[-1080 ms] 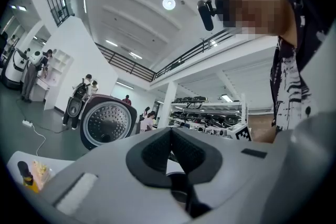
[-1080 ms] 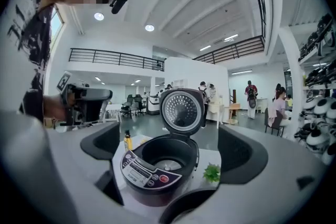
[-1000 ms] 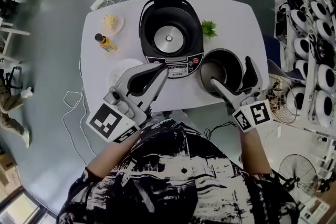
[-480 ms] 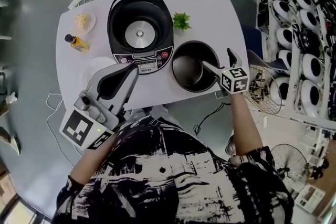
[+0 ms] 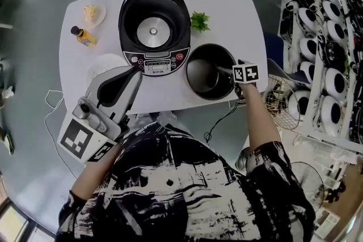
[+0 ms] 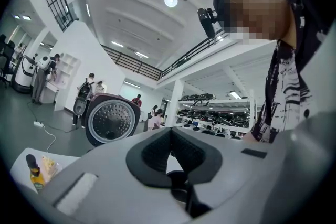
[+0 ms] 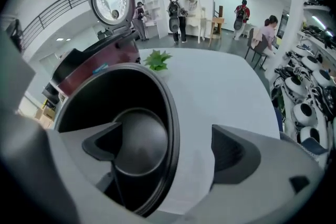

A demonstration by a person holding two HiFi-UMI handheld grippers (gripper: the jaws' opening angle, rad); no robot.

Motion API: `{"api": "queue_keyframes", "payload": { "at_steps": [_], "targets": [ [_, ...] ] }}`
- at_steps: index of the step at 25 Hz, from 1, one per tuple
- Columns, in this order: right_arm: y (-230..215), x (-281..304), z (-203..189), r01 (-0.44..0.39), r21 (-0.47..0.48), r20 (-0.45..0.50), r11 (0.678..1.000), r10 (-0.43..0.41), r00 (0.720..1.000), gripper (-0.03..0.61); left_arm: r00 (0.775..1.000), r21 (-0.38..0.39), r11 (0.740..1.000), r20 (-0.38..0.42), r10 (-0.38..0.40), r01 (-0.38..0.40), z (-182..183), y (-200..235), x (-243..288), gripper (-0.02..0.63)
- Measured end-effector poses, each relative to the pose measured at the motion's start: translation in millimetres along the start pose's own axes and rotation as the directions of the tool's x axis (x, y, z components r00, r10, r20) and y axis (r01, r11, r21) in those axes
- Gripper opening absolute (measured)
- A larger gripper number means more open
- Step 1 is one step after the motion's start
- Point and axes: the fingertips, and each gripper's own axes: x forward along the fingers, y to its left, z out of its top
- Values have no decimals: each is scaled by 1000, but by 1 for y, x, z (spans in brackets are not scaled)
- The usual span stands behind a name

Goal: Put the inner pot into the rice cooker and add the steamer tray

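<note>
White table [image 5: 244,20], right hand-held gripper [image 7: 167,139] apart astride inner pot [image 5: 201,77] rim, left hand-held gripper [image 5: 134,72] together.

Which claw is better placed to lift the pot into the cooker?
Right claw: its open jaws straddle the pot rim, one inside, one outside. The left claw is shut, away from the pot.

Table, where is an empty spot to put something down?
The barest patch of the table is its far right corner, between the green sprig, the inner pot and the edge. A narrow strip runs along the near edge in front of the rice cooker. The left side is crowded: bottle, small plate, left tongs hovering.
</note>
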Motion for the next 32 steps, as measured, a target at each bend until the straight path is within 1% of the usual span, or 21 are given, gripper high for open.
{"api": "queue_keyframes", "payload": {
  "at_steps": [1,2,3,4,5,6,7,9,11,14,18,23,25,27,30,32],
  "targets": [
    [-1,4,-3,-1,8,-31,1000,1,1000,507,1000,0,1000,2,6,-6,0,2,-1,5],
    [-2,7,-6,7,13,-63,1000,-6,998,450,1000,-1,1000,3,11,-11,1,3,-3,5],
    [-5,9,-10,22,14,-99,1000,-20,995,361,1000,-2,1000,4,14,-14,1,5,-4,5],
    [-9,11,-15,38,11,-141,999,-36,989,217,1000,-2,1000,5,17,-17,0,7,-4,5],
    [-11,13,-21,47,6,-186,999,-45,982,119,1000,-2,1000,6,20,-20,0,8,-5,5],
    [-12,15,-27,44,4,-229,999,-42,973,43,1000,-2,1000,8,23,-23,0,9,-5,5],
    [-12,17,-30,38,9,-260,999,-35,965,17,1000,-1,1000,10,27,-27,1,10,-5,5],
    [-12,19,-32,37,42,-288,998,-23,957,10,999,1,999,14,35,-35,1,11,-7,5],
    [-12,19,-32,42,100,-282,994,-12,959,4,999,0,999,18,39,-39,2,12,-8,5],
    [-12,14,-33,34,162,-250,986,8,968,3,999,-3,999,18,42,-42,2,13,-10,5],
    [-17,1,-32,28,191,-201,981,12,980,5,999,-5,999,19,38,-38,3,15,-9,5],
    [-35,-34,-17,23,257,-101,966,3,995,5,999,-4,1000,29,17,-17,6,12,-6,5],
    [-41,-56,-2,9,276,-47,961,5,999,5,999,-6,1000,38,4,-4,7,11,-4,5],
    [-44,-82,22,-13,273,8,962,11,1000,5,999,-10,1000,47,-11,11,9,10,-2,5],
    [-40,-121,76,-36,229,91,973,15,996,6,998,-12,999,61,-30,31,12,9,-2,5],
    [-27,-144,119,-58,180,149,982,31,988,6,997,-10,999,72,-38,39,14,8,-4,5]
  ]
}}
